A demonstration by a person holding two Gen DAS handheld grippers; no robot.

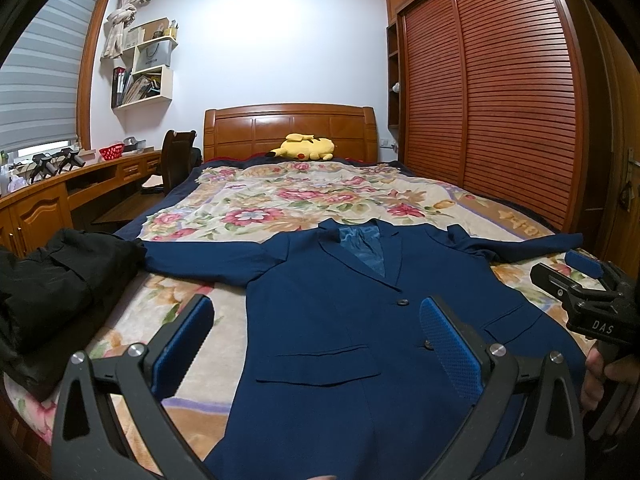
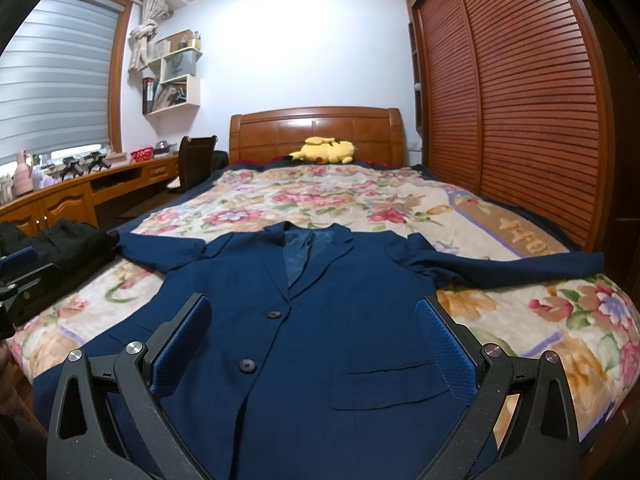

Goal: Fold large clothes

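Observation:
A navy blue suit jacket (image 1: pixel 340 300) lies flat and face up on the bed, collar toward the headboard, both sleeves spread out sideways. It also shows in the right wrist view (image 2: pixel 320 300). My left gripper (image 1: pixel 316 340) is open and empty, held above the jacket's lower front near its left pocket. My right gripper (image 2: pixel 314 340) is open and empty above the lower front near the buttons. The right gripper also shows at the right edge of the left wrist view (image 1: pixel 588 292).
A floral blanket (image 1: pixel 280 200) covers the bed. Black clothing (image 1: pixel 52 280) is piled at the bed's left edge. A yellow plush toy (image 1: pixel 304 148) lies by the wooden headboard (image 1: pixel 288 128). A desk (image 1: pixel 80 184) stands on the left, a slatted wardrobe (image 1: pixel 500 100) on the right.

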